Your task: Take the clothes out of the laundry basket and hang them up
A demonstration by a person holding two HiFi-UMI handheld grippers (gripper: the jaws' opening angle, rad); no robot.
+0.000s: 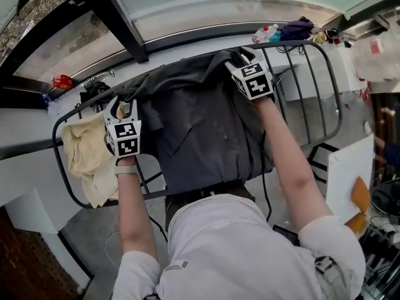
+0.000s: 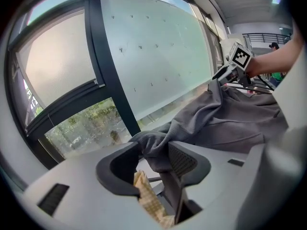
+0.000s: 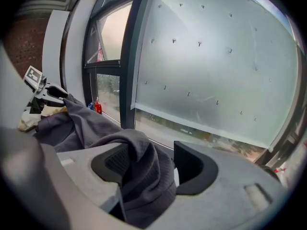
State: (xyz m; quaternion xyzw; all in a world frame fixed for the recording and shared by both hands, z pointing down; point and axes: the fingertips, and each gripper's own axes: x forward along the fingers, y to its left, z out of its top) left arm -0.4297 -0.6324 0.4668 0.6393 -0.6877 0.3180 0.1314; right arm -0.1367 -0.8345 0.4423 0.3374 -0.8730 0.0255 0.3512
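While the grey garment (image 1: 200,130) lies draped over the drying rack (image 1: 329,80) by the frosted window (image 3: 216,56), I see left tongs (image 2: 153,159) and right tongs (image 3: 148,162) wide, folds loose between them, and the right gripper view catches a red bottle (image 3: 98,107) that the left misses.

Dk grey shirt (image 1: 200,124) draped over rack (image 1: 300,42) rail, cream cloth (image 1: 84,158) hung just L

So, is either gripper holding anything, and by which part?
Nothing is held. The left gripper and right gripper both have their jaws apart; folds of the garment lie loose between each pair.
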